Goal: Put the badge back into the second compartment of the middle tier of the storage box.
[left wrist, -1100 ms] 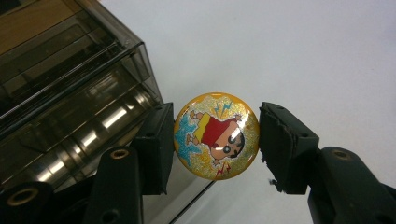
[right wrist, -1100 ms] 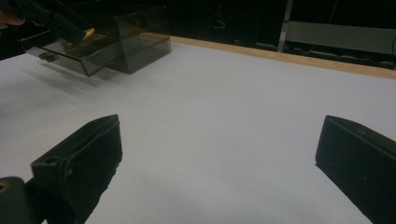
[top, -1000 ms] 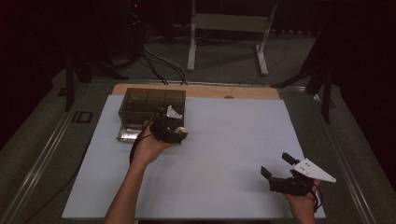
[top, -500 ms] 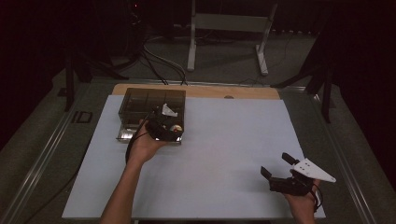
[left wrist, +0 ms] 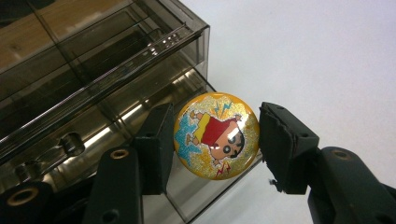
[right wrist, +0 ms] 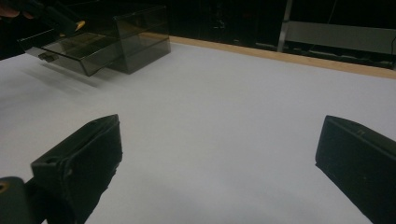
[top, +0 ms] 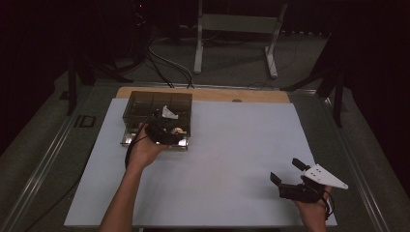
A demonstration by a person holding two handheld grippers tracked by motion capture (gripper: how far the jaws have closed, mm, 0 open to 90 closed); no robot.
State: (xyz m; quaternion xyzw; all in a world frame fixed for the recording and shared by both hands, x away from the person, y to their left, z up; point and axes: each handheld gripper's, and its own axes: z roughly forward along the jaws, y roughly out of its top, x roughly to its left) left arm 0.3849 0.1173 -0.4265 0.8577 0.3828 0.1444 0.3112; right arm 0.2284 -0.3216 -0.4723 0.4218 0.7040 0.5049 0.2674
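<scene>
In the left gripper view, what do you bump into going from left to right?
Smoky clear drawer box → left jaw of the left gripper → round glittery cartoon badge → right jaw → bare white tabletop.

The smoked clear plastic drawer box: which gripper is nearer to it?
Left. The left gripper hangs right over the smoked clear plastic drawer box, holding a round glittery cartoon badge. The right gripper is far away, near the table's front right corner.

badge [left wrist: 216,136] over open drawer [left wrist: 93,140] | organizer box [top: 158,107] far-left on table [top: 232,159]
</scene>
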